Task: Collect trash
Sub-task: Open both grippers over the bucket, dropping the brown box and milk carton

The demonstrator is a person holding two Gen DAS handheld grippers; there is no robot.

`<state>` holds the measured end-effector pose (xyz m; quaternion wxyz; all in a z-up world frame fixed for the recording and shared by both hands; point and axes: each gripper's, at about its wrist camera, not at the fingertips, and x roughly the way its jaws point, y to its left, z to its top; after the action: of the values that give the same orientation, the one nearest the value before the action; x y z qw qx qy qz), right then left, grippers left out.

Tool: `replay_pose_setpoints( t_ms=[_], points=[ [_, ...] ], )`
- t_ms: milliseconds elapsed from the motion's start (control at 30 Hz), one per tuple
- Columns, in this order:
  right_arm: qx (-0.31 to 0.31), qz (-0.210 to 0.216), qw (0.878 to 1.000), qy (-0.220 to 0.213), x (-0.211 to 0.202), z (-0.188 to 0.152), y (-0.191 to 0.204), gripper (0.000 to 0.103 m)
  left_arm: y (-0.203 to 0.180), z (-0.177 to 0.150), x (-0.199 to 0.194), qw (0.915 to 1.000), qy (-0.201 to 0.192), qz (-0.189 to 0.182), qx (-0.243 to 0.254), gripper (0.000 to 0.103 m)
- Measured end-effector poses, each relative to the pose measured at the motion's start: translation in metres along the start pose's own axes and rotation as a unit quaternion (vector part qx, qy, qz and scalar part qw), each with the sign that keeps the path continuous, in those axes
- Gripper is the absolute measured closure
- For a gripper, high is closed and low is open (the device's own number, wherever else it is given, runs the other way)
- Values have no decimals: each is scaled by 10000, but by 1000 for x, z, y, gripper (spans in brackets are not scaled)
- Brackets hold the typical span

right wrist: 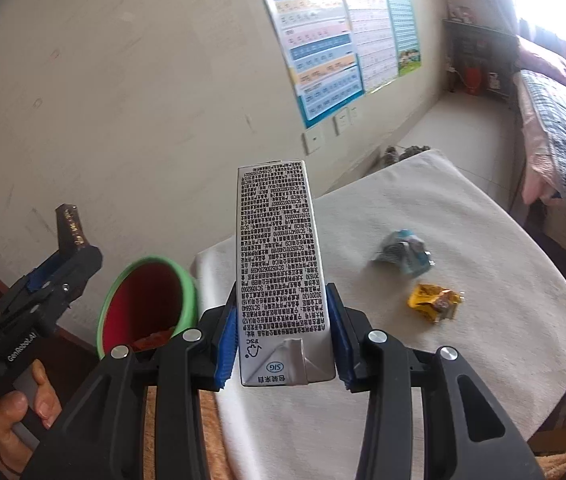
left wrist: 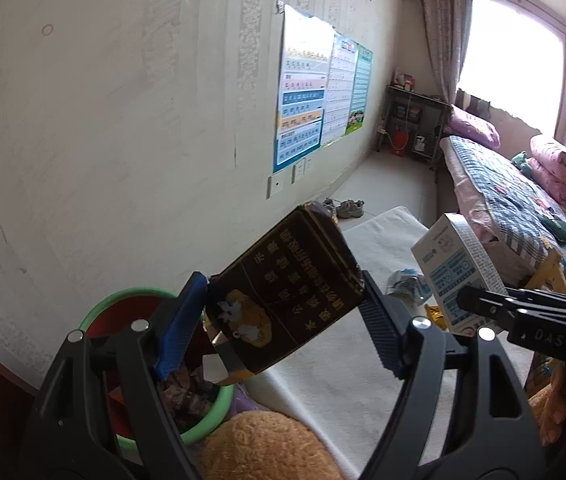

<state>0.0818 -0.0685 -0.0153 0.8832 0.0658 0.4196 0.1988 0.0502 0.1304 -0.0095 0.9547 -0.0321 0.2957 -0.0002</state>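
My left gripper (left wrist: 283, 300) is shut on a dark brown cigarette pack (left wrist: 287, 292) with gold print, held in the air beside a green-rimmed red bin (left wrist: 123, 312) that holds wrappers. My right gripper (right wrist: 283, 344) is shut on a white milk carton (right wrist: 279, 276), held upright above the white cushion (right wrist: 463, 360). The carton (left wrist: 457, 268) and right gripper also show at the right of the left wrist view. The bin (right wrist: 147, 300) and left gripper (right wrist: 63, 256) show at the left of the right wrist view. A crumpled blue wrapper (right wrist: 403, 254) and a yellow wrapper (right wrist: 435, 302) lie on the cushion.
A wall with posters (left wrist: 315, 88) stands behind the bin. A bed (left wrist: 523, 200) with pink bedding is at the right, a shelf (left wrist: 415, 124) at the far end, shoes (left wrist: 347, 208) on the floor. A tan plush toy (left wrist: 263, 448) lies below the left gripper.
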Motion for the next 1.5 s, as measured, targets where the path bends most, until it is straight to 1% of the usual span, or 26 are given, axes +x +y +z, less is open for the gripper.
replay_pose_setpoints(
  t_ms=[500, 800, 1133, 1333, 1500],
  points=[
    [-333, 351, 9983, 313, 36, 2, 47, 65, 50, -16, 10, 9982, 245, 445, -324, 30],
    [-503, 540, 9962, 458, 54, 6, 70, 65, 69, -21, 19, 9962, 396, 663, -406, 29],
    [-677, 767, 9929, 600, 78, 12, 96, 65, 104, -34, 31, 9905, 651, 1026, -638, 29],
    [-922, 910, 9885, 776, 98, 14, 120, 64, 126, -45, 41, 9857, 841, 1196, -841, 29],
    [-1127, 1022, 9836, 966, 115, 9, 140, 64, 143, -53, 48, 9811, 973, 1322, -1026, 29]
  ],
)
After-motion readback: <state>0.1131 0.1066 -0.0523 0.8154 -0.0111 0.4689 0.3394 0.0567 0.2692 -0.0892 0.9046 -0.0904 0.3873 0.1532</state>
